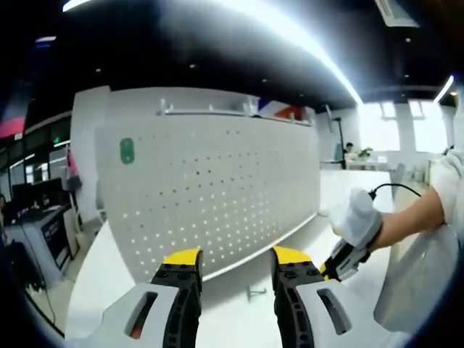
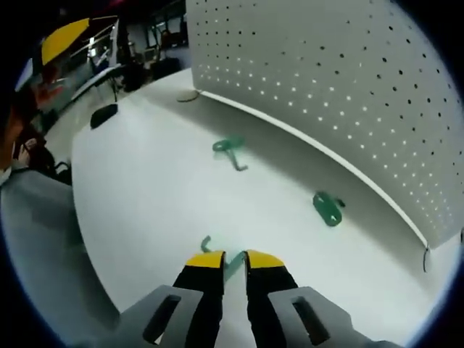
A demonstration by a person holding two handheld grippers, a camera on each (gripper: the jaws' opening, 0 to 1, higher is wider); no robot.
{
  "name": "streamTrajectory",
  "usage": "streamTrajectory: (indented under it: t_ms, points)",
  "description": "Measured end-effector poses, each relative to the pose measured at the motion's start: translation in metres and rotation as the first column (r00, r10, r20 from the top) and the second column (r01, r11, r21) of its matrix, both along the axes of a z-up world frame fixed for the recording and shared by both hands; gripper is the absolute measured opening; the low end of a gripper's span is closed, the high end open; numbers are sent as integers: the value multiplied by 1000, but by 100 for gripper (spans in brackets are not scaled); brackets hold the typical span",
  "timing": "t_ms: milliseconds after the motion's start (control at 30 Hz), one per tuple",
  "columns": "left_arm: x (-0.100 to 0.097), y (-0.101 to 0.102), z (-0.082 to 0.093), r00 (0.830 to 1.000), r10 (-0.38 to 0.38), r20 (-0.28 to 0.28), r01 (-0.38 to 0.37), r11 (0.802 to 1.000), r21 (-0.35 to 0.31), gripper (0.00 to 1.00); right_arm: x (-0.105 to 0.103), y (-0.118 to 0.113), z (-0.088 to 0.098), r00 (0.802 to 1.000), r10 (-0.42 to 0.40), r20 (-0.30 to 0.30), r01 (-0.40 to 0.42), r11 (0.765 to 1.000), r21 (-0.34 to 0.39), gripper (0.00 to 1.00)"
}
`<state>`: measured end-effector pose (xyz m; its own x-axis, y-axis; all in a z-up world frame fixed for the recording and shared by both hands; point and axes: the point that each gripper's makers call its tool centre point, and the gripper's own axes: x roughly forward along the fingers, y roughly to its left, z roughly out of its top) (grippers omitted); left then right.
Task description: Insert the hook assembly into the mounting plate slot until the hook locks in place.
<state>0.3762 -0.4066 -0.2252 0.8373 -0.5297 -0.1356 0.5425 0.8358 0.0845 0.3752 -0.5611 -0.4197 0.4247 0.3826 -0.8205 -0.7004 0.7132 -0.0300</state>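
Fingers of left gripper (image 1: 236, 267) stand wide apart, nothing between them, lower centre of left gripper view. Right gripper (image 2: 234, 265), bottom centre of right gripper view: yellow tips nearly together, pinching a thin green hook (image 2: 230, 263); its curled end pokes out just left of the tips.

Left gripper view has what the other lacks: white pegboard (image 1: 210, 192) seen face-on, upright on the white table (image 1: 101, 286), w/ a green oval plate (image 1: 127, 150) fixed at its upper left, plus a person's gloved hand (image 1: 357, 217) at right holding the other gripper. Small metal hook (image 1: 255, 293) on table betw. the jaws.

Right gripper view adds 2 loose green parts on the table: hook (image 2: 230, 151) upper centre, flat plate (image 2: 328, 207) right of centre, near pegboard's foot.

No readable writing or brands in either view.
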Motion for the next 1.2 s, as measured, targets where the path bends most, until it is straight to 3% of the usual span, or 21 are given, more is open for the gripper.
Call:
streamTrajectory:
  t_ms: [667,1200]
  points:
    - [0,1,1,1000,-2,2,2,1000,-6,38,4,-2,0,1000,-3,3,3,999,-38,3]
    - [-2,-2,2,1000,-13,6,13,1000,-7,37,3,-4,8,1000,-29,1,29,1000,1,0]
